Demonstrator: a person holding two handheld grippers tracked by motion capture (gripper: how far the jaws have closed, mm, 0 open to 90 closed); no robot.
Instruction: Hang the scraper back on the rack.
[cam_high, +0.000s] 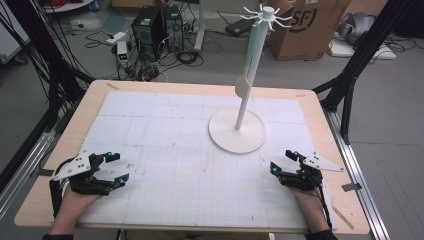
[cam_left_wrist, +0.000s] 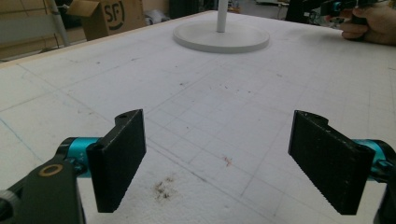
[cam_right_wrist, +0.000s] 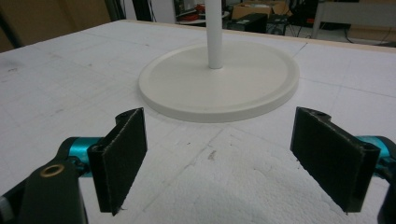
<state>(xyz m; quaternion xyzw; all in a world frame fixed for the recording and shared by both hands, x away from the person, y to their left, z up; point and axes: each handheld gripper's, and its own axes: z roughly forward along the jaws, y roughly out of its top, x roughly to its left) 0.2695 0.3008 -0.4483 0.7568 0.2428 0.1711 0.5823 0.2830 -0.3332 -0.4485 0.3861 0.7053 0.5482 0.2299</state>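
White foam sheeting covers the desk (cam_high: 165, 135), with computer gear and a cardboard box (cam_high: 305, 25) on the floor beyond. I have the left hand-held gripper (cam_high: 114, 168) resting at the near left corner and the right hand-held gripper (cam_high: 283, 162) at the near right, both with jaws spread wide and holding nothing. The white stand (cam_high: 245, 100) sits right of centre, nearer my right side; its round base (cam_right_wrist: 219, 81) lies flat and its pole rises upright, long axis vertical, spokes fanning out at the top. To approach well, I judge the right side should go for the pole low, jaws square to it, while steadying the base.
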